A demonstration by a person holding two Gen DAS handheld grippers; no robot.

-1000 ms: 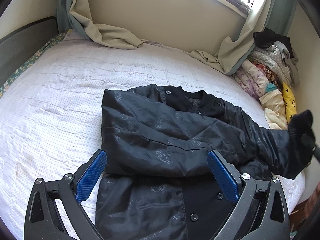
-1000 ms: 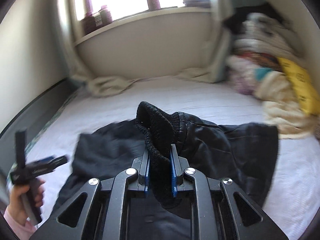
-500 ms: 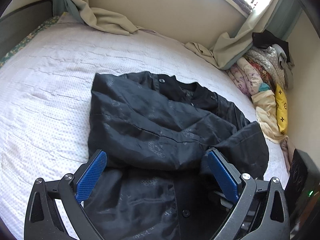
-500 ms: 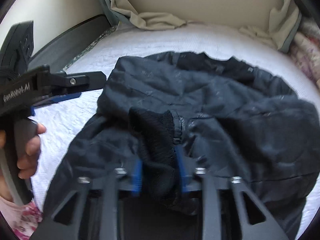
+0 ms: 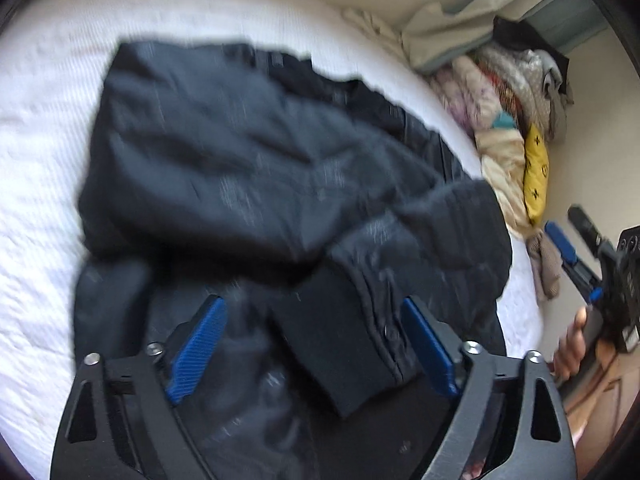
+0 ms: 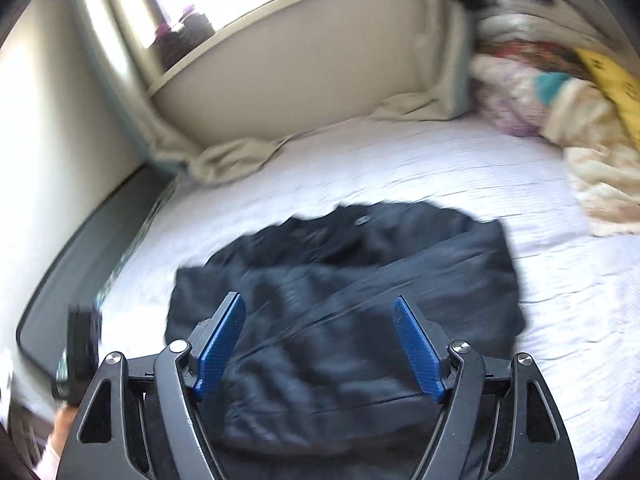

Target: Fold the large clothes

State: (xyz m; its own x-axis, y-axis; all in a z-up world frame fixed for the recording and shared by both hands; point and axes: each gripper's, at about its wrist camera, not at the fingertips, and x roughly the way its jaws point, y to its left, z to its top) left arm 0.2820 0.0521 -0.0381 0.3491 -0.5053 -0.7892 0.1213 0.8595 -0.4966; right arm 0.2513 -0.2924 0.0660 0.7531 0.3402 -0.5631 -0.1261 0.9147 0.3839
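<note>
1 black jacket [image 5: 248, 168] on 1 bed [image 5: 36, 128]; 2 grippers, left gripper [image 5: 316, 344] and right gripper [image 6: 320, 344], gaping.

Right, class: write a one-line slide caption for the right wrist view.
Open right gripper hovers over the black jacket lying on the white bed.

The jacket [image 5: 256, 168] is black with faint pale motifs, its knit cuff [image 5: 340, 344] plain black, on a white dotted bed [image 5: 36, 128]. Both tongs [image 5: 316, 344] [image 6: 320, 344] are black with blue ribbed pads [image 5: 196, 348]. A yellow cloth [image 5: 536, 176] bears black marks; the curtain [image 6: 224, 160] is beige.
</note>
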